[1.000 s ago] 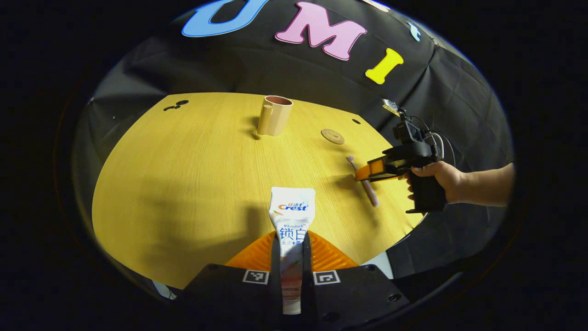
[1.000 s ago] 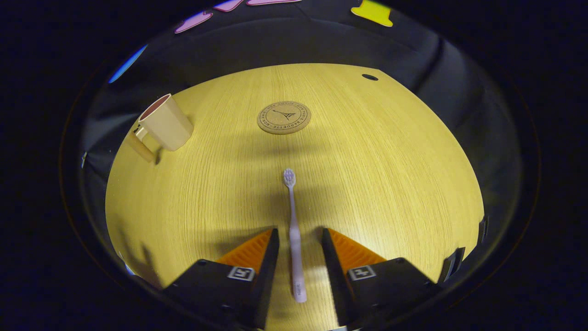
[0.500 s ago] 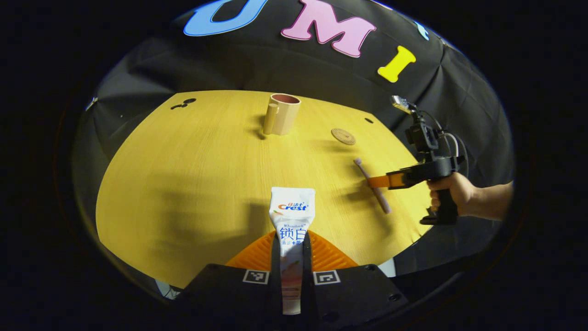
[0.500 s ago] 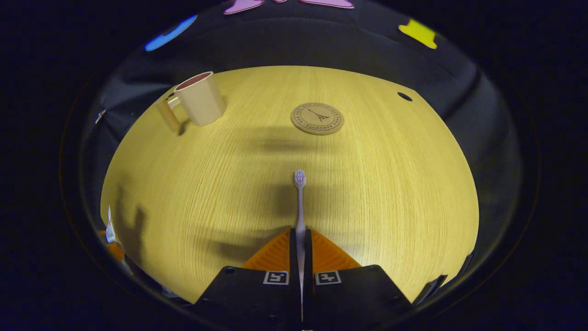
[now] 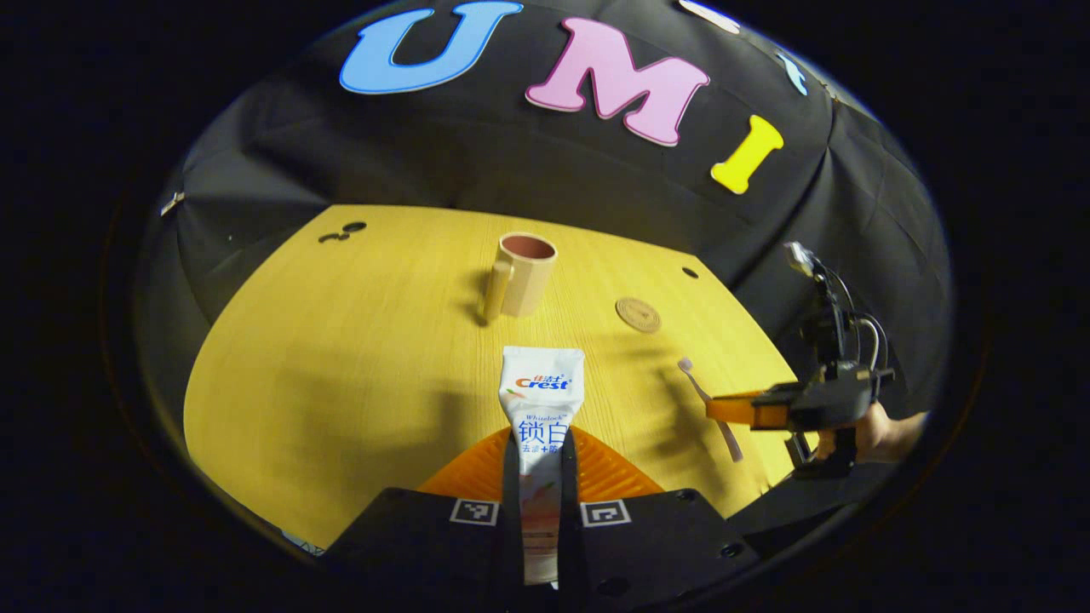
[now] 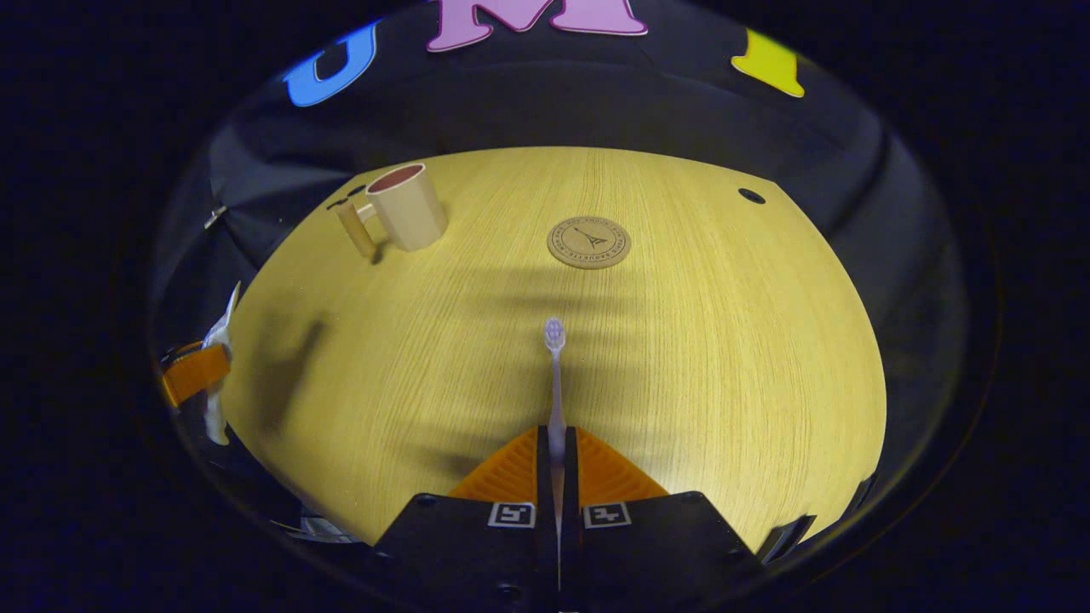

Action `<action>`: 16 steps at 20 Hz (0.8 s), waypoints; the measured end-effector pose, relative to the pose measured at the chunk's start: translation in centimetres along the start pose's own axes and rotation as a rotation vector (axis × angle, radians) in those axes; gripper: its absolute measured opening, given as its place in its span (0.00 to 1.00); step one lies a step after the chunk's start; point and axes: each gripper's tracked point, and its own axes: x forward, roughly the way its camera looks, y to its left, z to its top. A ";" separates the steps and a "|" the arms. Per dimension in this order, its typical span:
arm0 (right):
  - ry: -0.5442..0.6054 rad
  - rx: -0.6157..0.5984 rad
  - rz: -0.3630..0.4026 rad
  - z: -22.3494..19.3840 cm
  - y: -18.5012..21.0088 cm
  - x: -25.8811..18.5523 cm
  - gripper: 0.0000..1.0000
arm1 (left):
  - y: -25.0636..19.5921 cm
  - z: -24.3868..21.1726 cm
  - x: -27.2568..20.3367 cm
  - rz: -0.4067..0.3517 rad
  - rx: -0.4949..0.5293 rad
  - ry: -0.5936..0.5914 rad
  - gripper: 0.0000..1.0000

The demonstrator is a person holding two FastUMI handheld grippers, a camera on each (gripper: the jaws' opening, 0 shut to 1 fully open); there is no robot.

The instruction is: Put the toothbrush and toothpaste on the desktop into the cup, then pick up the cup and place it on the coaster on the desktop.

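Left gripper [image 5: 540, 460] is clamped on the toothpaste [image 5: 541, 417], both fingers pressing the tube's lower part while its wide flat end points out over the table [image 5: 341, 366]. Whether the tube is raised off the wood cannot be told for sure, though a shadow lies on the table to its left. In the left gripper view the cup [image 5: 519, 274] stands upright far ahead, its handle turned toward the near left, and the coaster [image 5: 639, 314] lies flat to the right of it, well apart from it.

Right gripper [image 6: 557, 464] is closed on the toothbrush [image 6: 555, 375], pinching the handle, with the brush head pointing away toward the coaster [image 6: 588, 243]. In this view the cup [image 6: 407, 209] stands at the far left of the table [image 6: 724, 358], apart from the coaster. At the left edge the other gripper and the pale toothpaste [image 6: 220, 340] show.

In the left gripper view the right gripper [image 5: 741, 410] appears at the right, near the table's edge, with a hand [image 5: 886, 426] around its grip and the toothbrush [image 5: 694, 383] slanting through its fingers, head toward the far left.
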 end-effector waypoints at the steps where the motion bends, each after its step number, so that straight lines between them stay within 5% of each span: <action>1: -0.023 0.012 0.010 0.5 0.1 -0.9 0.06 | 0.0 1.6 0.3 0.002 -0.001 -0.030 0.21; 16: -0.126 0.017 0.194 4.8 0.2 -8.6 0.06 | 0.2 19.9 9.9 0.061 -0.089 -0.346 0.20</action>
